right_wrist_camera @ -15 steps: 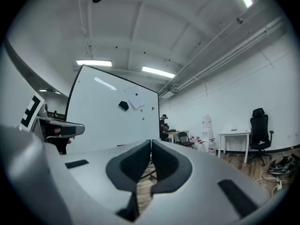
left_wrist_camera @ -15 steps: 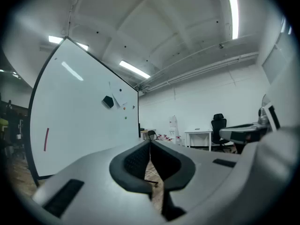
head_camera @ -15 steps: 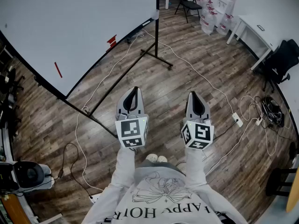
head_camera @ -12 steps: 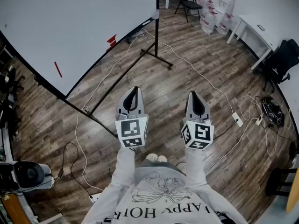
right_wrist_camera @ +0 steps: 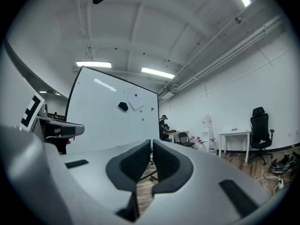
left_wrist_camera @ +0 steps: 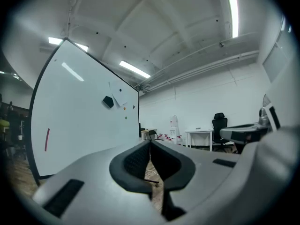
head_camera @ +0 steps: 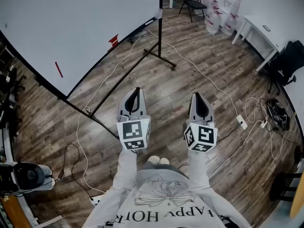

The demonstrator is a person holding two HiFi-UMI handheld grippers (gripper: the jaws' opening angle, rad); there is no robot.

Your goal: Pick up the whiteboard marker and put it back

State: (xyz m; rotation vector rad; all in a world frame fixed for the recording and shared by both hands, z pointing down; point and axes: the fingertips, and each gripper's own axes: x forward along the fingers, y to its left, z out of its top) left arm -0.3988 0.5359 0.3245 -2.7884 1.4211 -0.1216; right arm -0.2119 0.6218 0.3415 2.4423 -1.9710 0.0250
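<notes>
Almost nothing had moved since the earlier frames: both grippers stayed level in front of the person, and only the room slid slightly in the head view. The left gripper (head_camera: 137, 91) was clenched with nothing between its jaws. The right gripper (head_camera: 198, 97) likewise had its jaws pressed together and empty.

A slim red stick, probably the whiteboard marker (head_camera: 58, 70), lay against the face of the whiteboard (head_camera: 85, 18), well apart from both grippers and off to their left. Judging by this, the task had not begun: the approach, the pick-up and the return all remained.

Whether the red stick was a real marker or a drawn stroke was too small to tell. A second small red thing (head_camera: 113, 41) near the board's edge was also unclear. No marker tray could be made out, and the board's top was cut off by the frame.
</notes>
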